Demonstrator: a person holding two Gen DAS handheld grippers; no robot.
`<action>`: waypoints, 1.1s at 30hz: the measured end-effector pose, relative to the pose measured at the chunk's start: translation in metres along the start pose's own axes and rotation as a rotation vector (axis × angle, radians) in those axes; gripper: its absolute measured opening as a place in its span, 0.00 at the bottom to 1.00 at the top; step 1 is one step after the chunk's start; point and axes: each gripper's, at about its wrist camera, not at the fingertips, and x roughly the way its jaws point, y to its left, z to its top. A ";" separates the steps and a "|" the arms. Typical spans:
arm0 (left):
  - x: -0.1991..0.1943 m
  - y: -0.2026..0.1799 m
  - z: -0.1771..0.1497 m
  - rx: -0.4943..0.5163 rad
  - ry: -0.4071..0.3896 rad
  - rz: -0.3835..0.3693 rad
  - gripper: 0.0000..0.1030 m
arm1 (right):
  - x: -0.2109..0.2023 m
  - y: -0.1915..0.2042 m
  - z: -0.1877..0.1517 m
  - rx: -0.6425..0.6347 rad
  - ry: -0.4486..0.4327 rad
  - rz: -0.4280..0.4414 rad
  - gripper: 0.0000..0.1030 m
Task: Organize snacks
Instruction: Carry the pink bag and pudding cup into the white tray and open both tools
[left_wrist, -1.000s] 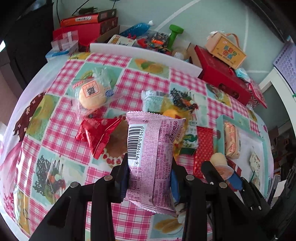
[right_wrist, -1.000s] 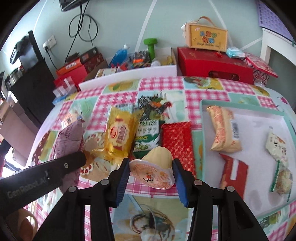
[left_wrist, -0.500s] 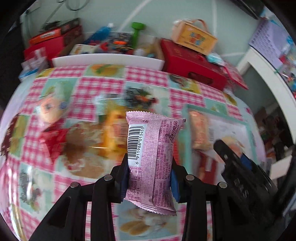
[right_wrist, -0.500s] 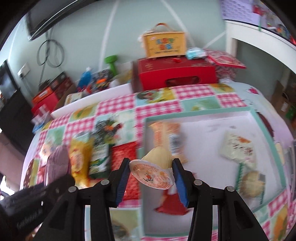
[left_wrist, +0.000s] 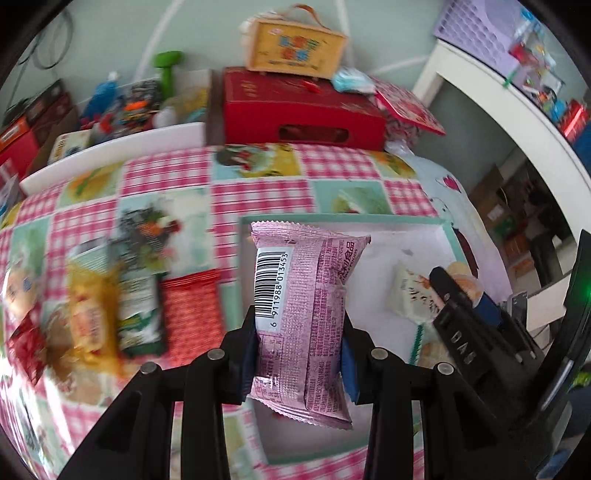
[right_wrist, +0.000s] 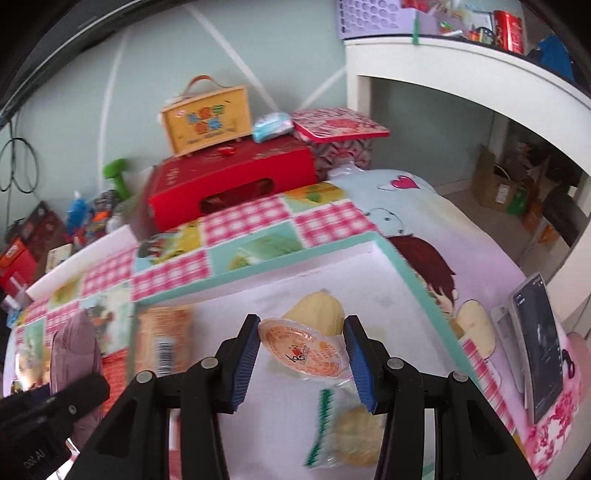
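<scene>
Both over the tray (left_wrist: 448, 236): left hand-held gripper (left_wrist: 300, 345) clamps the pink packet (left_wrist: 310, 295), right hand-held gripper (right_wrist: 301, 354) grips the jelly cup (right_wrist: 303, 350); next, lower and release

Pink snack packet (left_wrist: 303, 317) barcode reads 6 911988 013453.

Pink packet (left_wrist: 303, 314), pink-checked tablecloth (left_wrist: 258, 195)
</scene>
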 end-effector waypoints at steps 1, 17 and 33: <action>0.006 -0.007 0.003 0.011 0.008 0.002 0.38 | 0.004 -0.005 0.000 0.007 0.007 -0.015 0.48; 0.064 -0.046 0.023 0.051 0.063 0.058 0.38 | 0.035 -0.035 -0.004 0.083 0.080 -0.026 0.48; 0.044 -0.029 0.025 -0.014 0.056 0.125 0.57 | 0.035 -0.038 -0.001 0.118 0.102 0.016 0.66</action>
